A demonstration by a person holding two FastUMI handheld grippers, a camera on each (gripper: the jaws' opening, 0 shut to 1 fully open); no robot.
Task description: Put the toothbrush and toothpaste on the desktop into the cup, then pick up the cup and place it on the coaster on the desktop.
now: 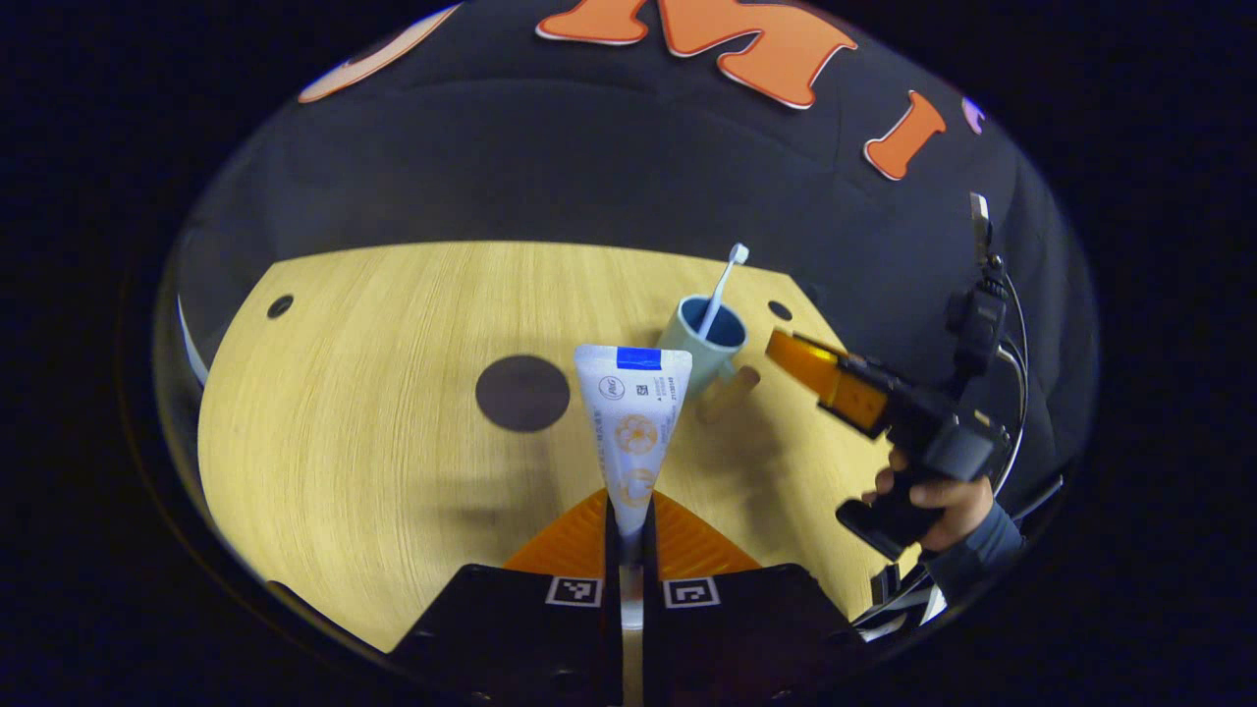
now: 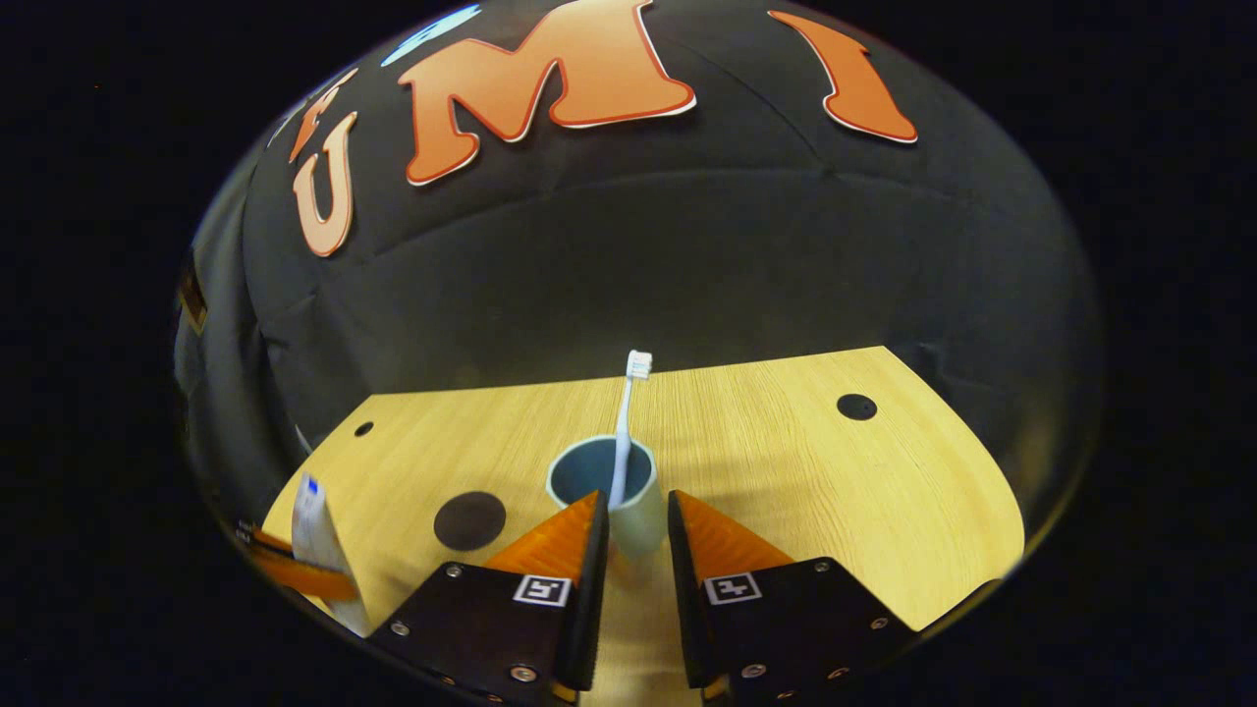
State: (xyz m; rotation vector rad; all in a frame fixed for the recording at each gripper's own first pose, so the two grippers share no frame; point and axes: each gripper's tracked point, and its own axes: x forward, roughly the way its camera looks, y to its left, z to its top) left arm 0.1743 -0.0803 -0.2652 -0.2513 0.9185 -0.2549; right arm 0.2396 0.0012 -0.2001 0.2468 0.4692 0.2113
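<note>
White toothpaste (image 1: 633, 432) tube stands upright between the left gripper (image 1: 628, 530) fingers, both pressed on its lower end, blue-striped crimp on top. Over in the right gripper view, the right gripper (image 2: 636, 535) holds its fingers apart, just short of the pale cup (image 2: 611, 491). The toothbrush (image 2: 625, 432) stands in that cup, bristles up. The dark round coaster (image 1: 522, 393) lies left of the cup on the wooden desktop (image 1: 373, 334). A hand (image 1: 928, 496) holds the right gripper.

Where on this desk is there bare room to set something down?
Bare wood spans the desk left of the dark coaster, and right of the cup toward the far hole. It is crowded around the cup: toothbrush inside, right gripper just short of it.
</note>
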